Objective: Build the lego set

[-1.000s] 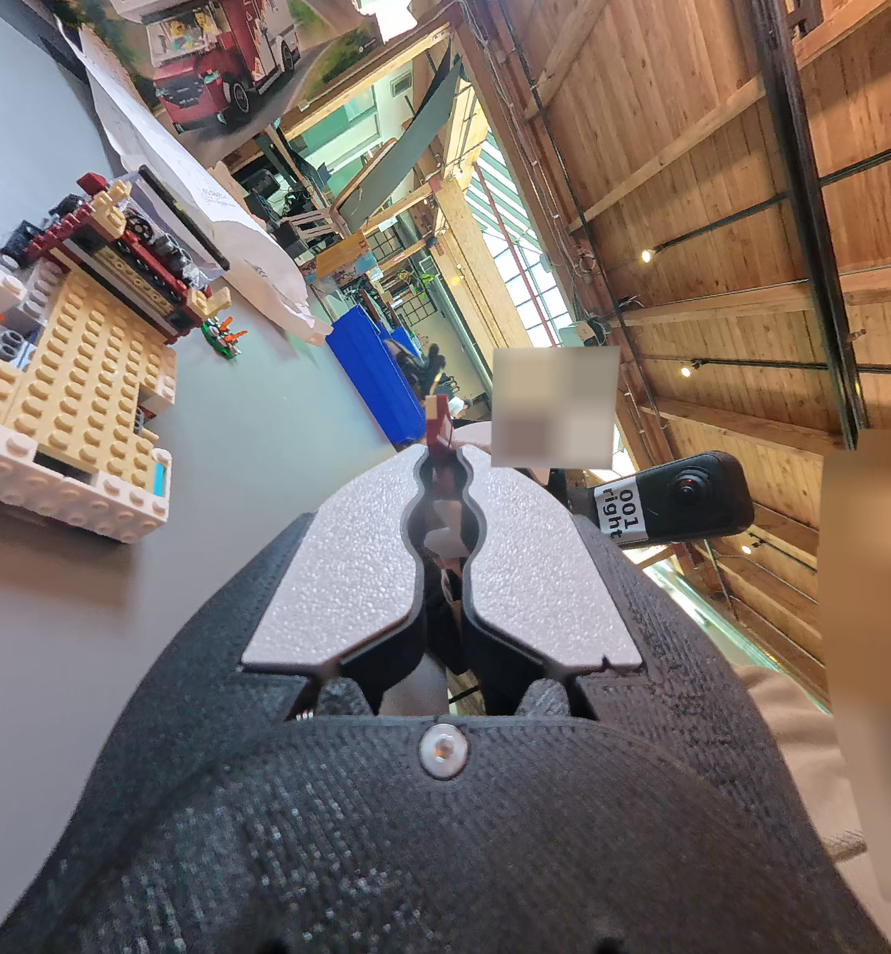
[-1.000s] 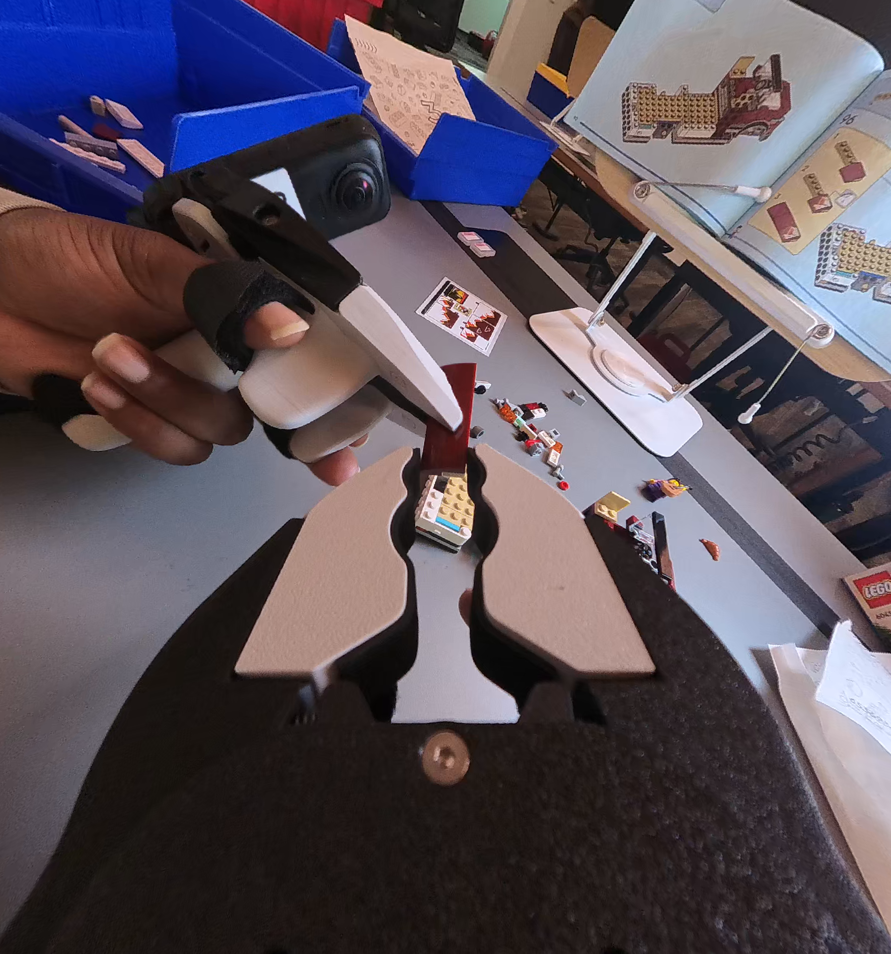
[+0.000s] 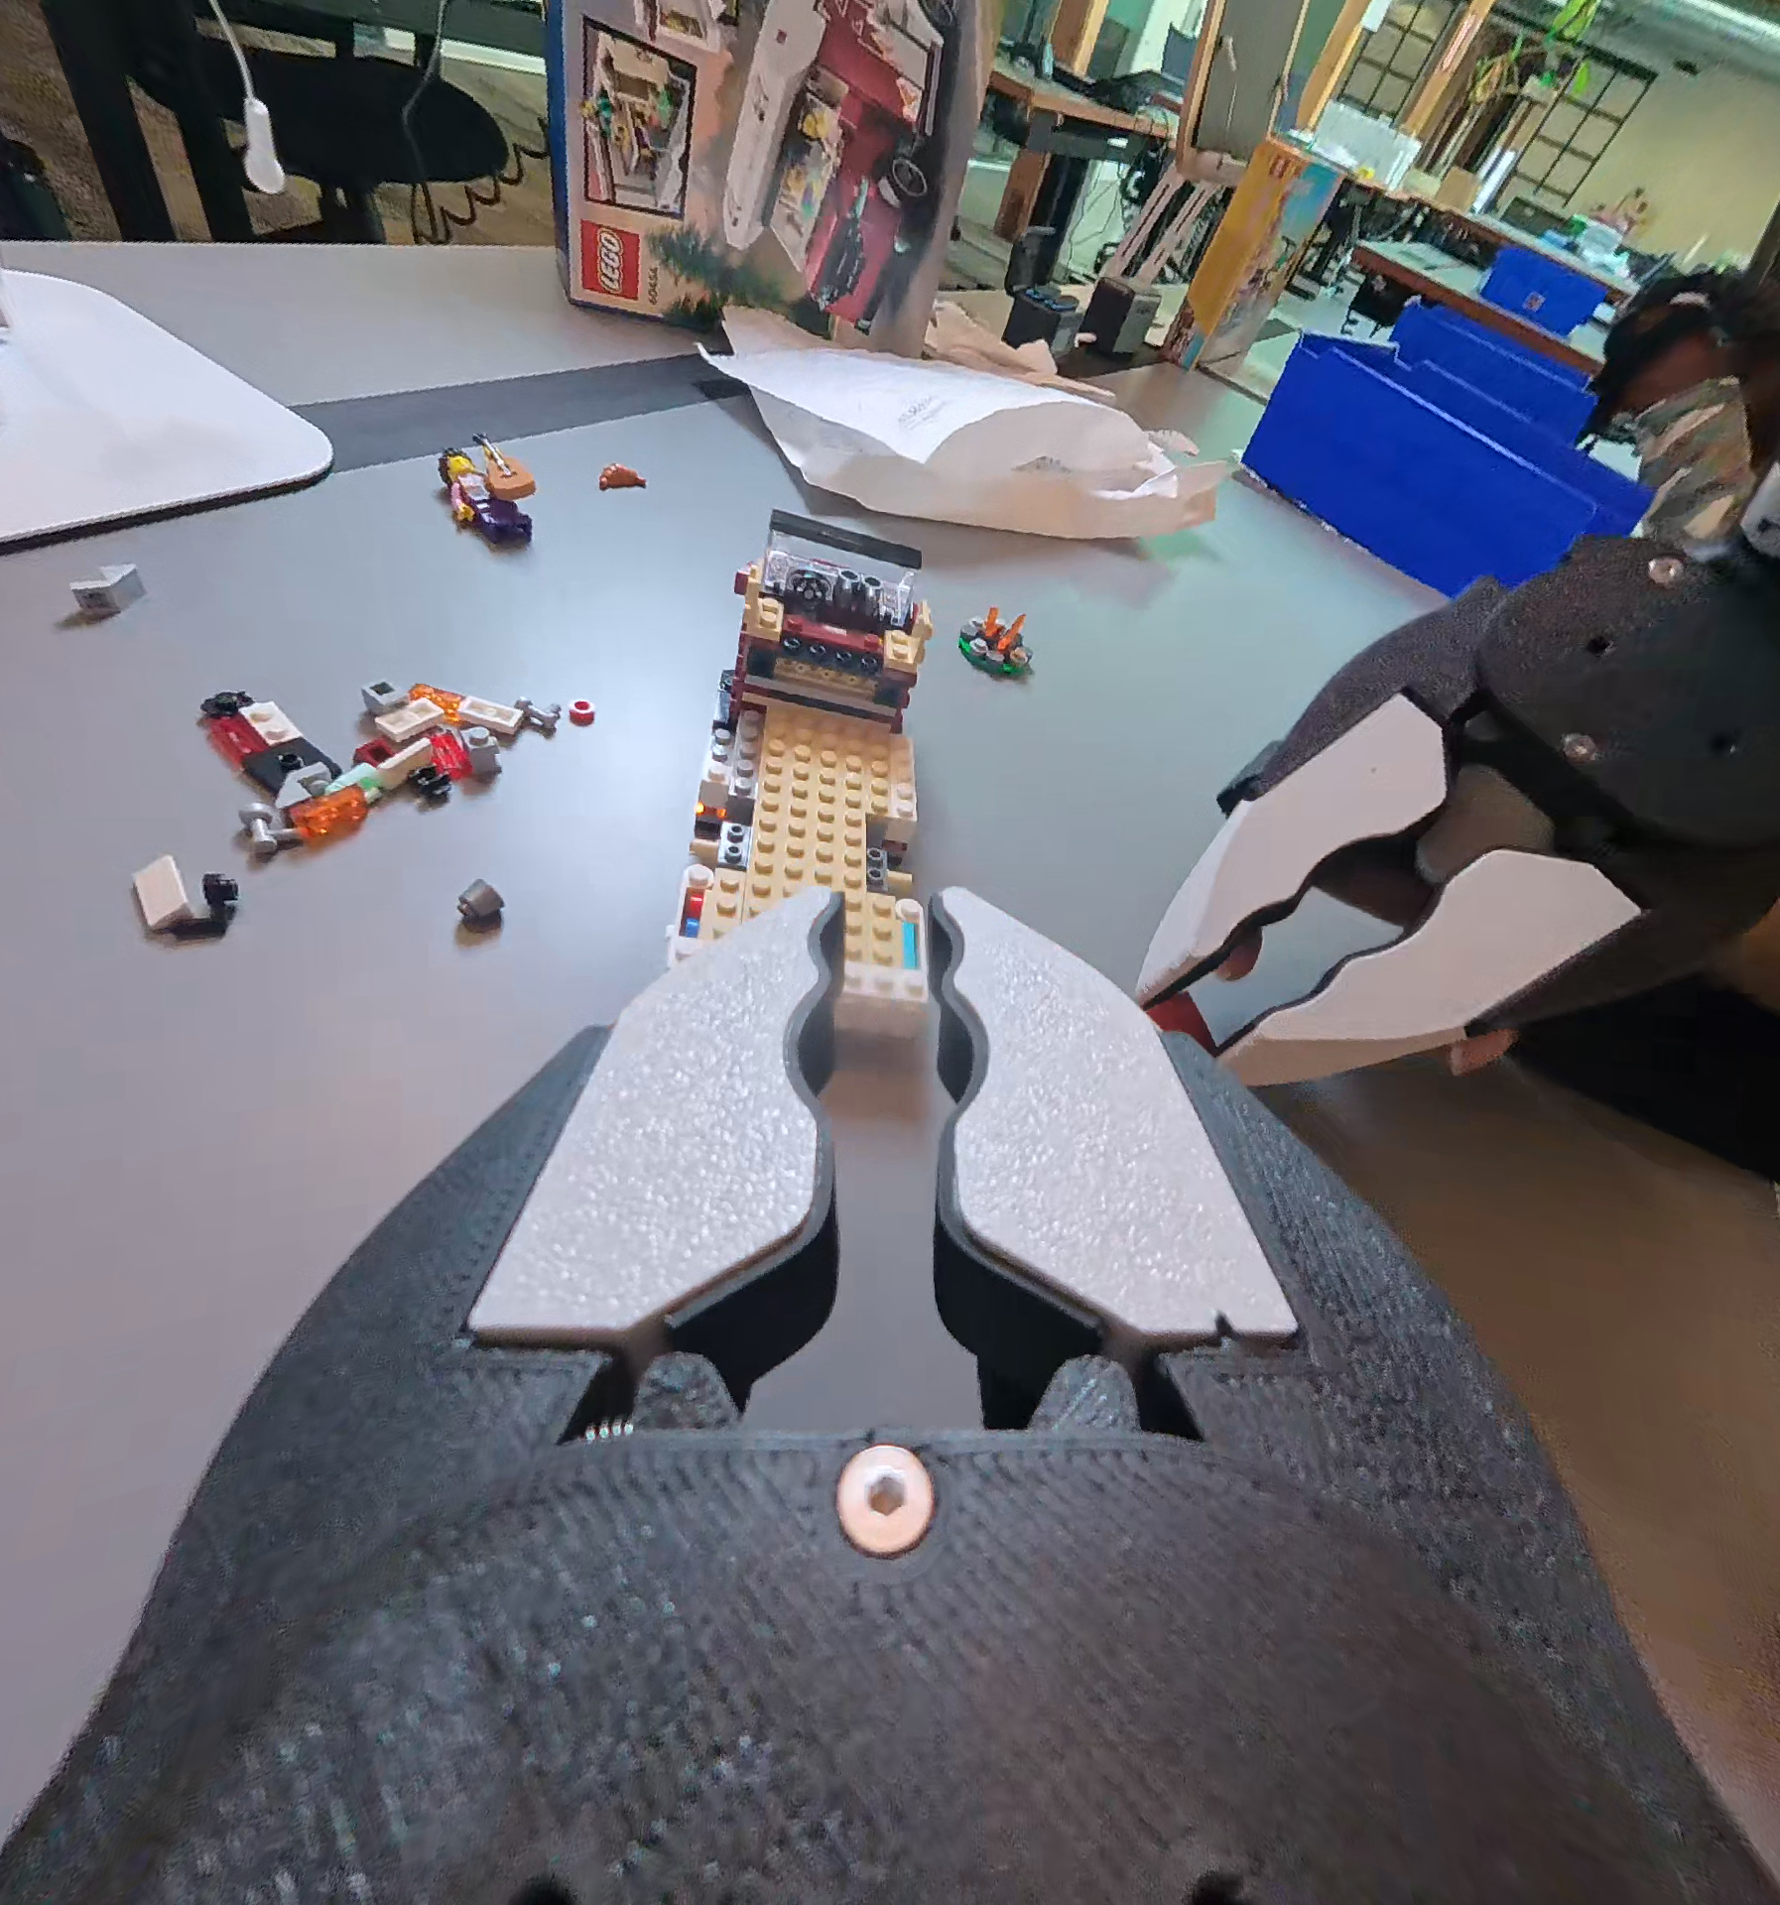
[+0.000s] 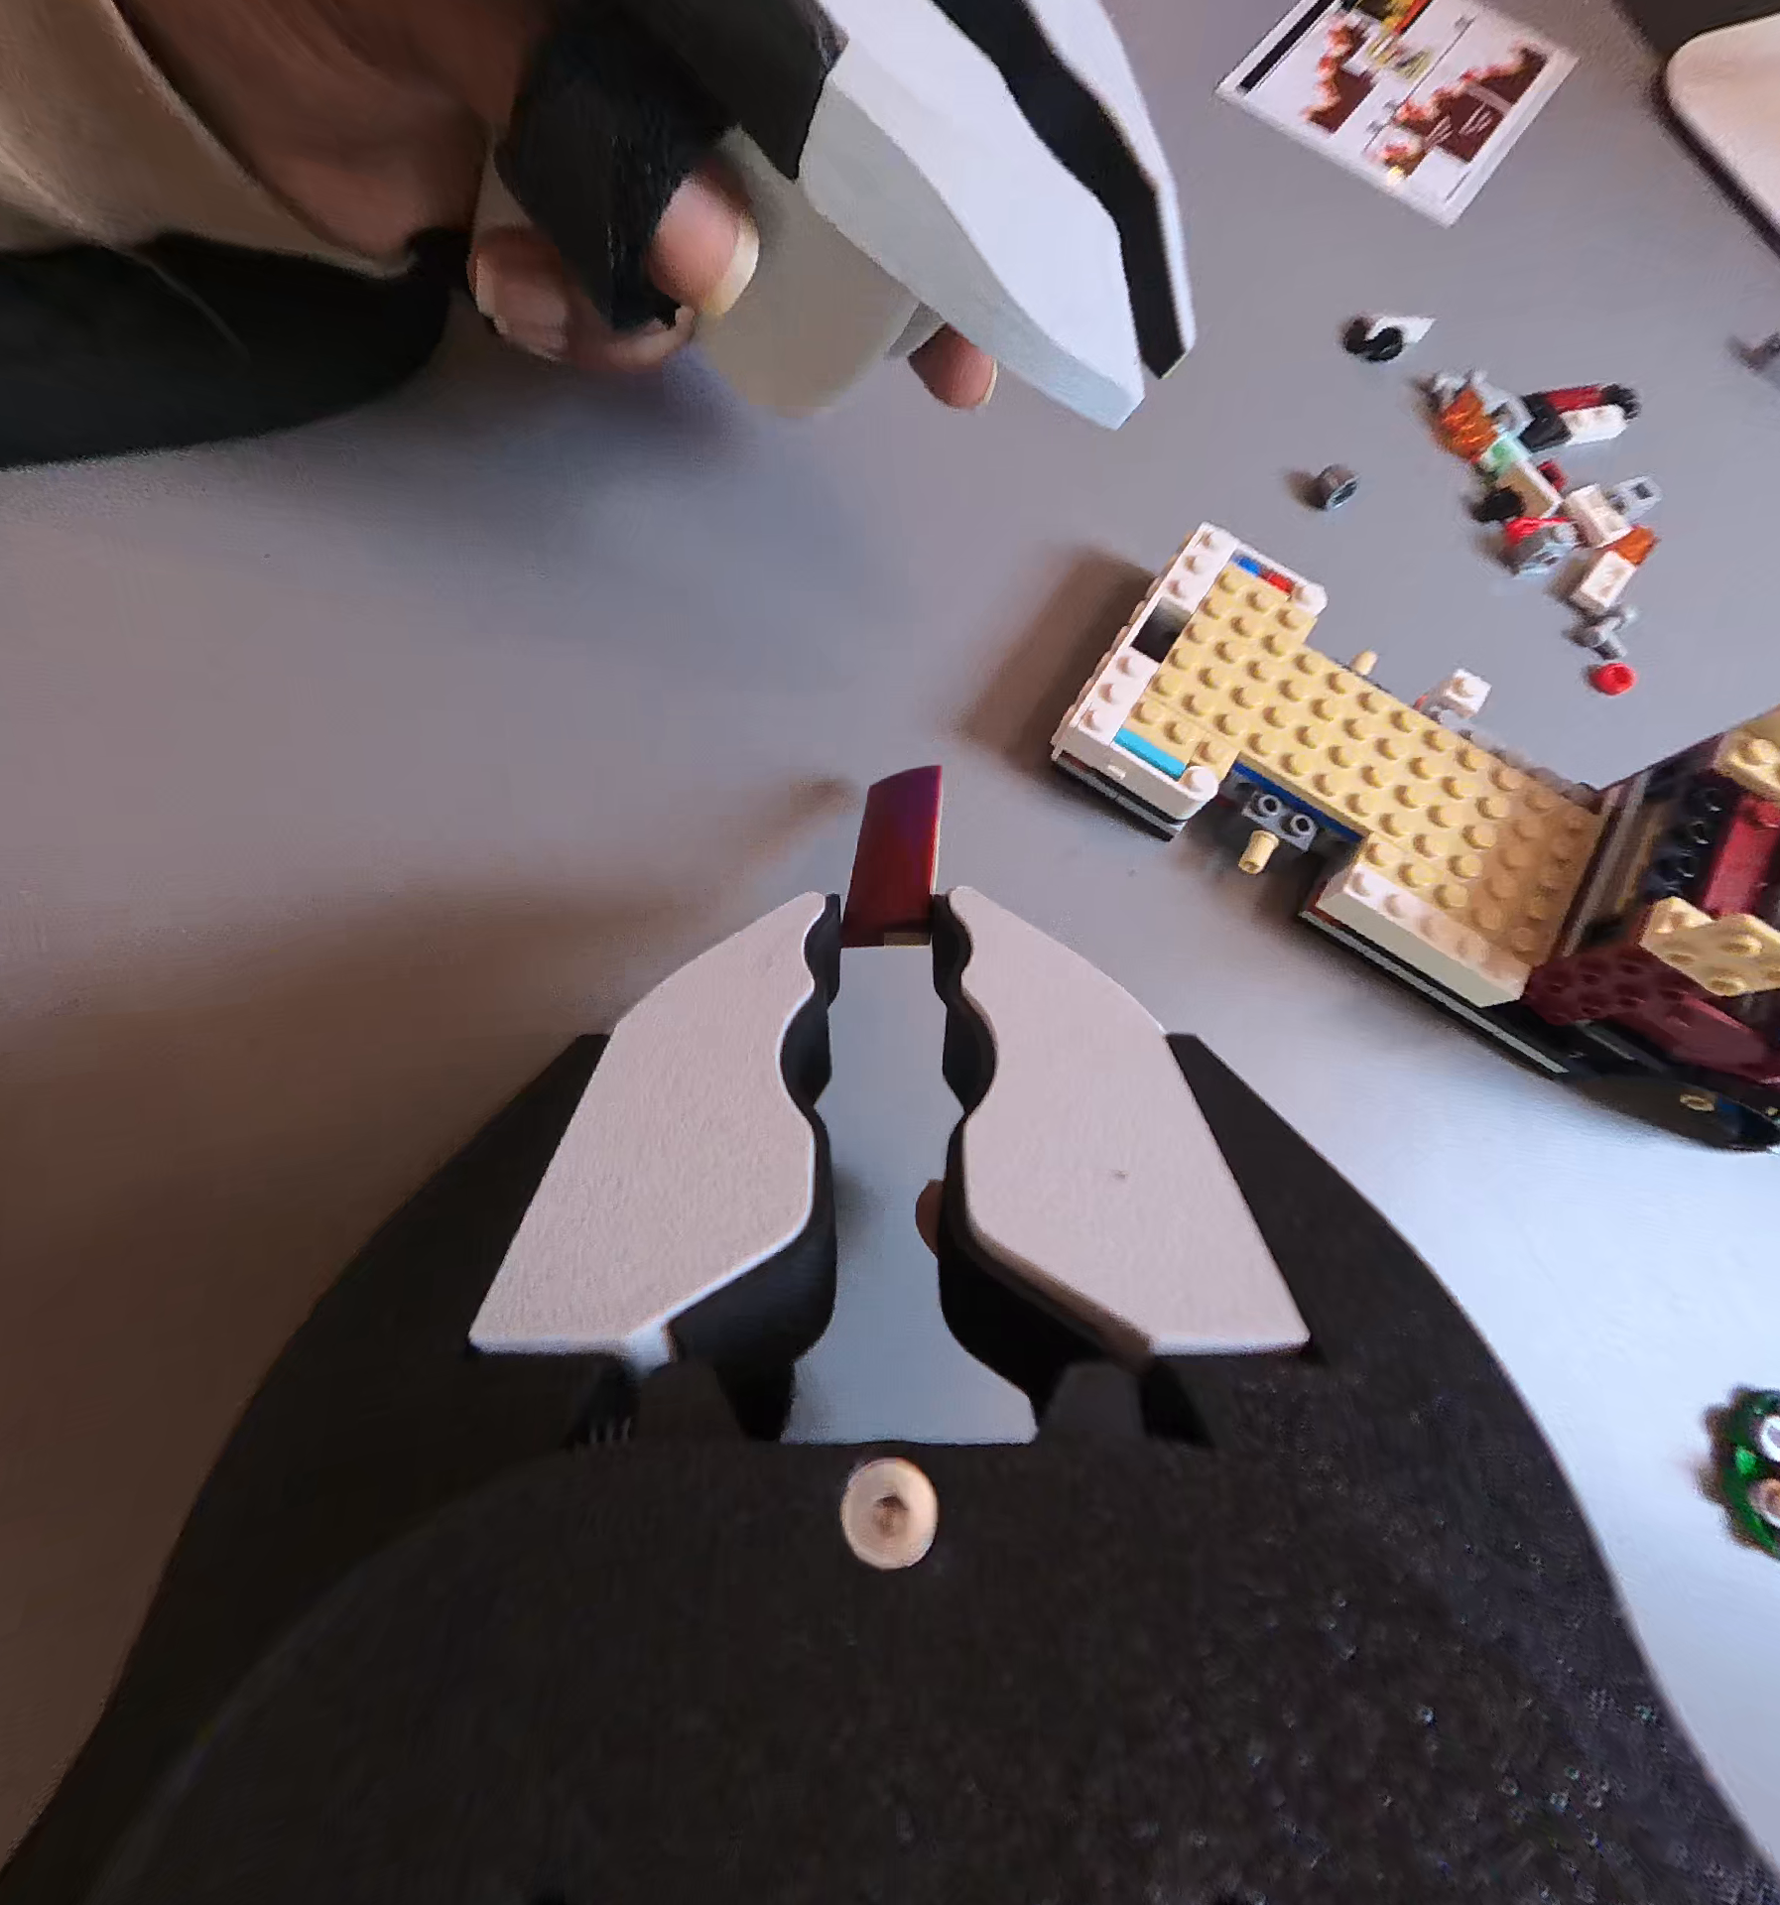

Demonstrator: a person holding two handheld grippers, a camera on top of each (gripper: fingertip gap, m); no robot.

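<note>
The right gripper (image 4: 886, 917) is pinching a small dark red tile (image 4: 896, 856) at its near end. Both pads are pressing on its side edges, the jaws are only narrowly apart, and most of the piece is sticking out ahead of the tips above the grey table (image 4: 453, 722). The tile is probably light, stiff and smooth (so likely to twist or slip in such a short bite), and a hold lower on its flat sides would likely be steadier. The left gripper (image 3: 886, 928) is hanging slightly open with nothing between its pads. The brick model (image 4: 1381, 763) is only showing through its gap from behind, and the right wrist view is showing that gripper well clear of it. The model is lying on the table to the right, looking rigid but likely to come apart under a hard squeeze. Its tan studded deck is offering the broadest place to hold. Loose pieces (image 4: 1546, 485) are crowding the far side, while the near table is lying open.
</note>
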